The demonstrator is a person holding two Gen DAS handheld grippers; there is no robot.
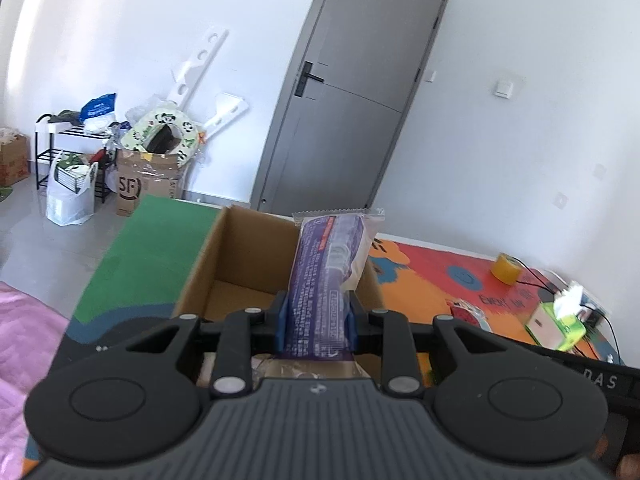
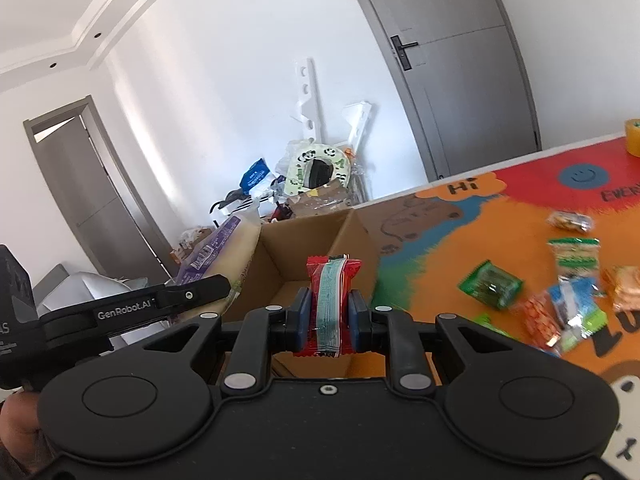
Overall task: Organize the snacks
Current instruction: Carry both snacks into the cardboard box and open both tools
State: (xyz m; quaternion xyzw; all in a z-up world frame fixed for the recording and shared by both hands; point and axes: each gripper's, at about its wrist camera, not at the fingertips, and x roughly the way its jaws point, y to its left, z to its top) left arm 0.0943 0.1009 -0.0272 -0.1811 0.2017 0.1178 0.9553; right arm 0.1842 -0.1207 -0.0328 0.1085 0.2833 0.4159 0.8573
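In the left wrist view, the left gripper (image 1: 316, 320) was clamped on a long purple snack packet (image 1: 326, 276), its blue pads pressed against the packet's lower end, while the rest stuck out forward over the open cardboard box (image 1: 200, 276). The box stood on a colourful mat (image 1: 432, 268), and what showed of its floor looked bare. To drop cleanly, the packet's far end should probably clear the box's back wall before the jaws part (a long packet can catch on a rim).

In the right wrist view, the right gripper (image 2: 329, 314) was closed on a small red packet (image 2: 332, 300) with a pale stripe, held just short of the same box (image 2: 304, 248). The left gripper (image 2: 168, 300) reached in beside the box, so taking turns looked wise. Loose snacks (image 2: 560, 300) lay on the mat (image 2: 440, 240), right of the box.
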